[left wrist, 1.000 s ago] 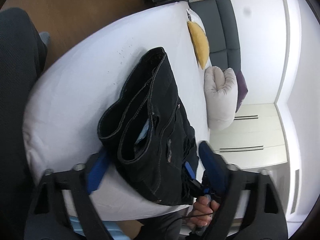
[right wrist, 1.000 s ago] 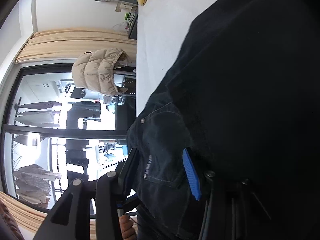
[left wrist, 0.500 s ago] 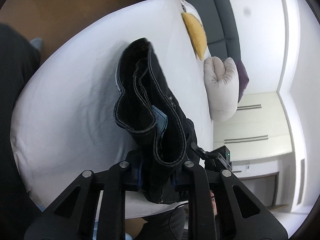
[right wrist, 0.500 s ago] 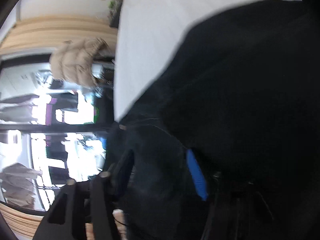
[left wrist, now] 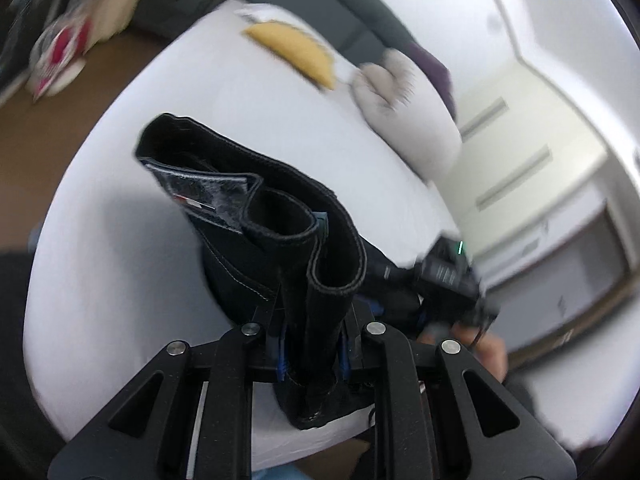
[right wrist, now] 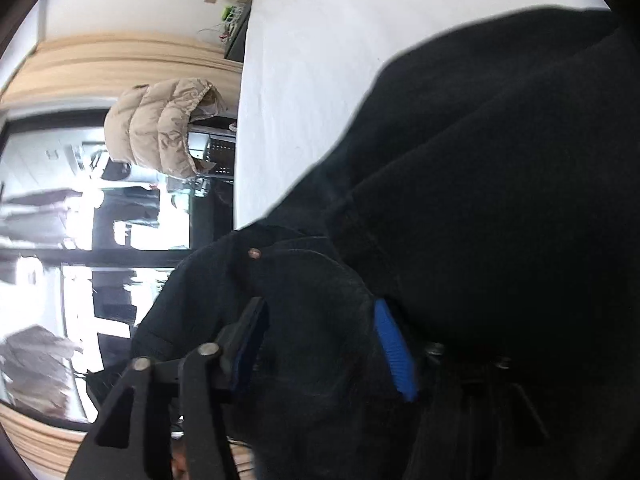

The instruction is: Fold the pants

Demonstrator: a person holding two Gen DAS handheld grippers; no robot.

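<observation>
Dark folded pants (left wrist: 280, 224) rise from the near edge of a white bed (left wrist: 120, 240). My left gripper (left wrist: 312, 344) is shut on the stacked waistband layers, which stand up between its fingers. In the right wrist view the pants (right wrist: 500, 200) fill most of the frame. My right gripper (right wrist: 320, 344) has thick denim between its blue pads (right wrist: 394, 352), which stand apart around the bunched cloth. The right gripper also shows in the left wrist view (left wrist: 444, 276), at the pants' right edge.
A yellow cushion (left wrist: 296, 50) and a pale grey pillow (left wrist: 408, 112) lie at the bed's far side against a dark headboard. White wardrobe doors (left wrist: 520, 168) stand to the right. A beige puffer jacket (right wrist: 160, 124) hangs before a window beyond the bed edge.
My left gripper closed on the waistband layers and lifted them upright; the view swung left. The right gripper kept its hold on the pants and shifted slightly.
</observation>
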